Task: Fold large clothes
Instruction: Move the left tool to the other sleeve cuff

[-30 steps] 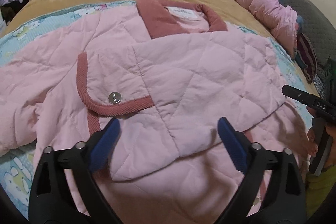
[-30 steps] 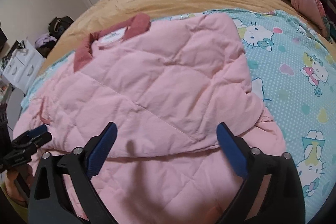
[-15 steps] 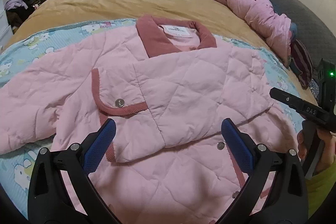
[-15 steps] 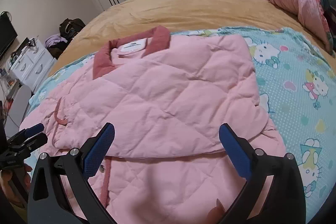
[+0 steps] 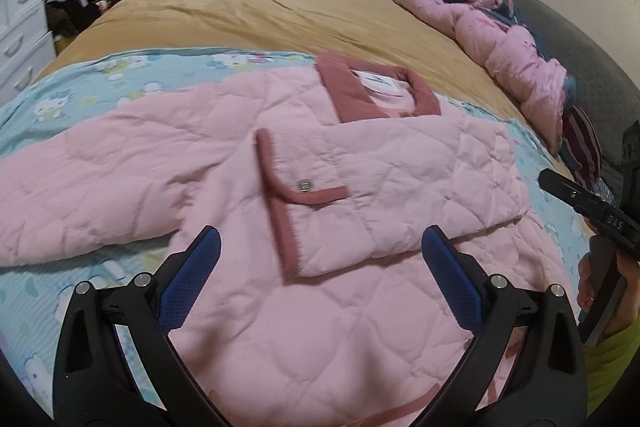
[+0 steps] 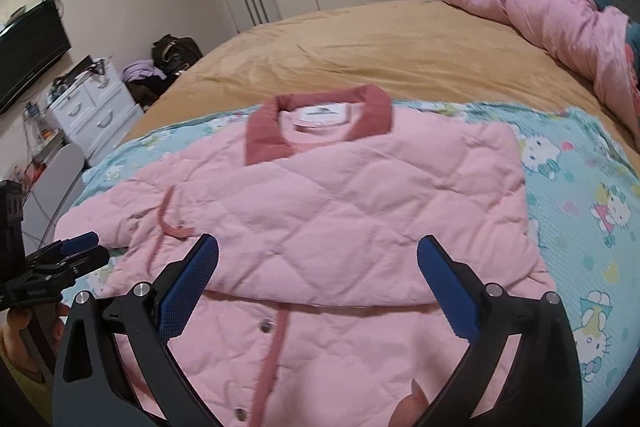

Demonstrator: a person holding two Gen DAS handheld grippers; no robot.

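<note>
A pink quilted jacket [image 5: 400, 179] with a dark rose collar [image 5: 352, 95] lies front-up on the blue cartoon-print sheet [image 5: 120, 75]. One sleeve is folded across the chest, its rose-trimmed cuff [image 5: 280, 195] near the middle. The other sleeve [image 5: 80, 187] stretches out to the left. My left gripper [image 5: 320, 233] hovers open over the lower part of the jacket, holding nothing. My right gripper [image 6: 317, 240] is open too, above the folded sleeve's edge on the jacket [image 6: 340, 207]. Each gripper shows at the edge of the other's view: the right gripper [image 5: 584, 211] and the left gripper [image 6: 60, 259].
A tan bed cover [image 5: 280, 11] spreads beyond the sheet. A bunched pink quilt [image 5: 516, 67] lies along the headboard on the right. White drawers [image 6: 96, 111], a dark bag [image 6: 172, 51] and a wall screen [image 6: 32, 47] stand left of the bed.
Both grippers have drawn back and risen from the jacket, so more of the bed and room shows. The jacket lies as before, sleeve still folded over the chest.
</note>
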